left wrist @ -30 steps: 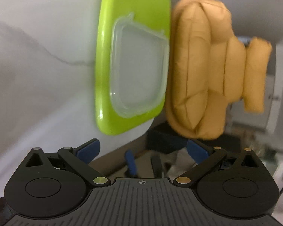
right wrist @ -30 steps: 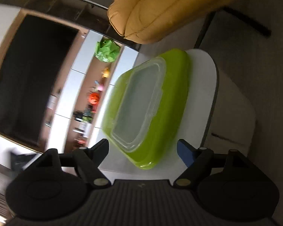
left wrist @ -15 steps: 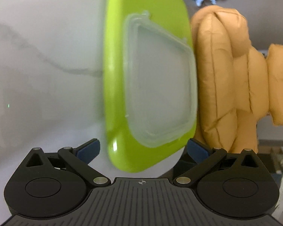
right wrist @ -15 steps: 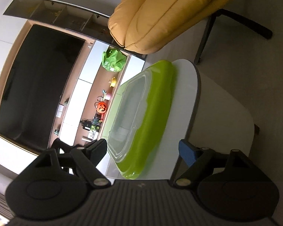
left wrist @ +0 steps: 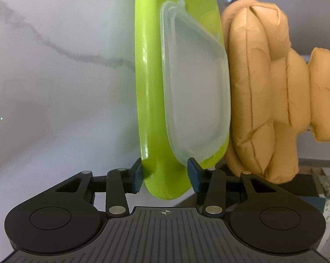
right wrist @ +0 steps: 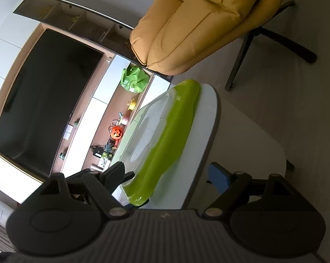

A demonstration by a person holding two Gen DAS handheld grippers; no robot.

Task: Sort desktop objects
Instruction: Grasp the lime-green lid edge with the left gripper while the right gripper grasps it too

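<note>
A lime green box [left wrist: 151,109] with a translucent lid [left wrist: 195,87] lies on the white marble table [left wrist: 55,87], close to its edge. My left gripper [left wrist: 165,175] has the box's near corner between its blue pads. Its jaws are closing, one pad against the green wall and the other against the lid's rim. In the right wrist view the green box [right wrist: 173,135] is seen edge-on, its near end between the fingers of my right gripper [right wrist: 167,173]. That gripper is open, its dark left finger by the lid [right wrist: 147,127], its blue pad out past the table [right wrist: 204,131] edge.
A tan padded chair [left wrist: 263,87] stands just beyond the table, its dark legs on the floor in the right wrist view [right wrist: 274,37]. Behind are a dark screen [right wrist: 44,98] and a shelf with a green bag [right wrist: 133,80] and an orange pumpkin [right wrist: 116,131].
My left gripper came forward to the box's corner and its jaws drew in from wide apart onto it. The right gripper came closer and lower, so the box looks flatter.
</note>
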